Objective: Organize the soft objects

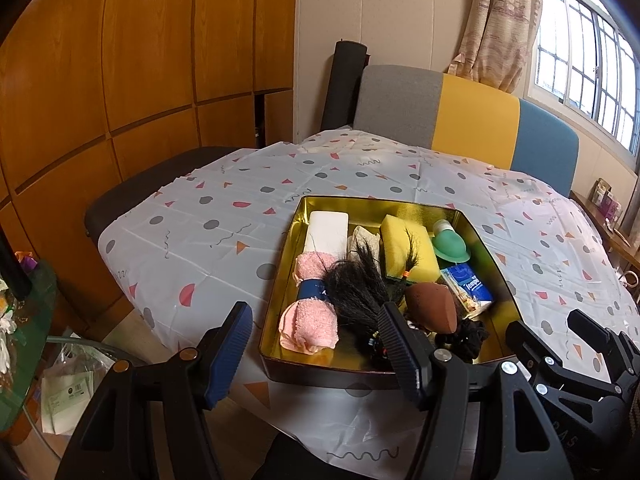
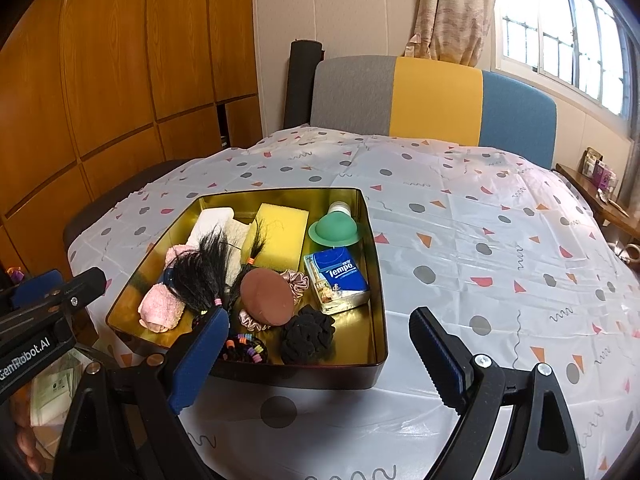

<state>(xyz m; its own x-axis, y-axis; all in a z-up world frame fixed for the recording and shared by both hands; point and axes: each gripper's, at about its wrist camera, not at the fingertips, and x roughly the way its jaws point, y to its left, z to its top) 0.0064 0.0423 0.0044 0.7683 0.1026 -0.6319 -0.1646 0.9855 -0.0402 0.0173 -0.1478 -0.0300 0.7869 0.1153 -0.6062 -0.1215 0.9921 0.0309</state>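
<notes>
Both the left hand-held gripper (image 1: 316,344) and right hand-held gripper (image 2: 320,356) are being held open, empty, just before the tin (image 2: 376,344); soft items ahead should be pinched gently.

A white tablecloth (image 2: 460,216) printed with grey dots, pink half-moons and orange triangles covers the table, and behind it stands a chair back (image 2: 432,100) in grey, yellow and blue panels with a dark rolled mat (image 2: 302,84) upright just beside it. Wooden cabinet doors (image 1: 120,80) fill the left wall, while a patterned curtain (image 2: 452,8) hangs beside the barred window (image 2: 568,28) on the right. A low wooden shelf (image 2: 600,196) with small packets sits under the window.
</notes>
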